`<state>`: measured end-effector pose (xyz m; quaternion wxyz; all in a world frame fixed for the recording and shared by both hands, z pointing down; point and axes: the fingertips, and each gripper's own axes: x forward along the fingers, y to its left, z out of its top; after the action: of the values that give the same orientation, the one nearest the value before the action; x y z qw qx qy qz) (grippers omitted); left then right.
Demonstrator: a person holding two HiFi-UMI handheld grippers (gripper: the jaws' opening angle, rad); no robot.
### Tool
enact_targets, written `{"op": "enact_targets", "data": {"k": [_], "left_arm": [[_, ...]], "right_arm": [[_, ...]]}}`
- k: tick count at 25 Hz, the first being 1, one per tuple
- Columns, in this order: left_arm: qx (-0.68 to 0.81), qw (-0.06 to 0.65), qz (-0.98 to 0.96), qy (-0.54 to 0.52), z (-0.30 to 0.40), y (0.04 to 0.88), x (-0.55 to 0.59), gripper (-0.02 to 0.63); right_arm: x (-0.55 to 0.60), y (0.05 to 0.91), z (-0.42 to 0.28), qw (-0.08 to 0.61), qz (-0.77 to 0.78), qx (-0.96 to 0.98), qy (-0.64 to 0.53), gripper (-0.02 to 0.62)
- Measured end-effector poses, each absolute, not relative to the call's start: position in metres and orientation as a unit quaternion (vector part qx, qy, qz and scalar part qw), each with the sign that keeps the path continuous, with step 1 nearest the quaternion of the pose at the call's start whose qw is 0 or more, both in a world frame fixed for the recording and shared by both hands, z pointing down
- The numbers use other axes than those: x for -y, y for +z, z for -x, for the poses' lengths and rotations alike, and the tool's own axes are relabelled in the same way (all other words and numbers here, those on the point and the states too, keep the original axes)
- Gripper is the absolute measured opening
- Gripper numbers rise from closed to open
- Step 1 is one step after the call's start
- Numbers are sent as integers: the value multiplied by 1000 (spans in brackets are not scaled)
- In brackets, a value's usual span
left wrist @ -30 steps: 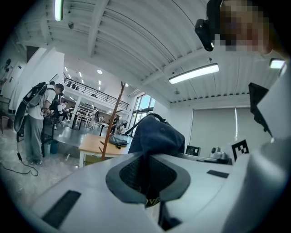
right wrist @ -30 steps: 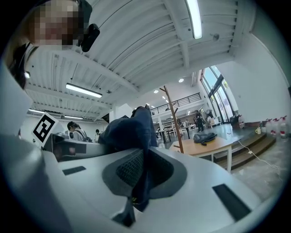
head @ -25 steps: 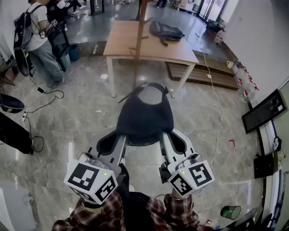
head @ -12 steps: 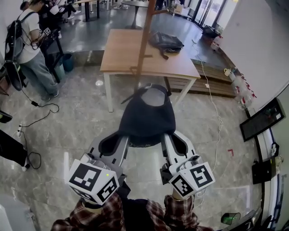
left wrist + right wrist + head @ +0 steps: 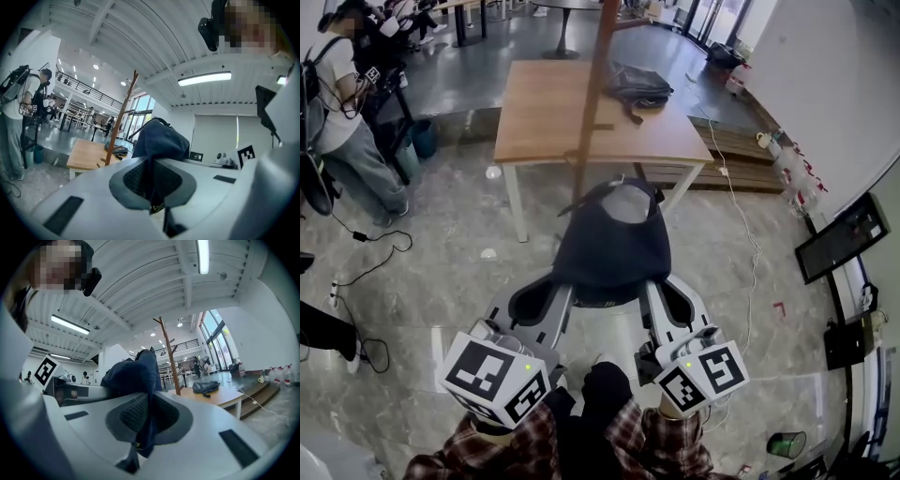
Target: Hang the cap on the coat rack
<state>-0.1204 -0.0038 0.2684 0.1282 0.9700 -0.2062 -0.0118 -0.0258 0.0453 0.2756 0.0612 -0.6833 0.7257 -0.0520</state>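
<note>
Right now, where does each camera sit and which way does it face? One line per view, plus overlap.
Head view: on the person's head, facing steeply down; shows the dark navy fabric cap, left claw, right claw, red plaid sleeves.
Left gripper view: on the left claw, facing along its jaws, forward and up toward the ceiling; jaws closed on the cap.
Right gripper view: on the right claw, similar tilt; jaws closed on the cap.
Shared: all three show the cap and the tall brown wooden coat rack ahead.

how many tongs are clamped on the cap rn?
2. The left tongs pinch the cap at its left edge, the right tongs at its right edge. Both are shut on fabric; neither is hidden.
</note>
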Motion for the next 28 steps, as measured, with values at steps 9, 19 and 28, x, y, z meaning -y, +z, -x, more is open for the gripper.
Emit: {"op": "enact_targets", "data": {"k": [9,19,28], "left_arm": [[216,136,-967,2,65,294,56,15],[268,159,-950,-13,-28,296,133,15],[328,158,-931,-39,-104,272,183,15]], "right_arm": [[12,304,-31,62,675,-731,-74,17],[101,303,-129,48,628,-771,-90,17],[166,280,-209,38,568,-817,-87,17]]}}
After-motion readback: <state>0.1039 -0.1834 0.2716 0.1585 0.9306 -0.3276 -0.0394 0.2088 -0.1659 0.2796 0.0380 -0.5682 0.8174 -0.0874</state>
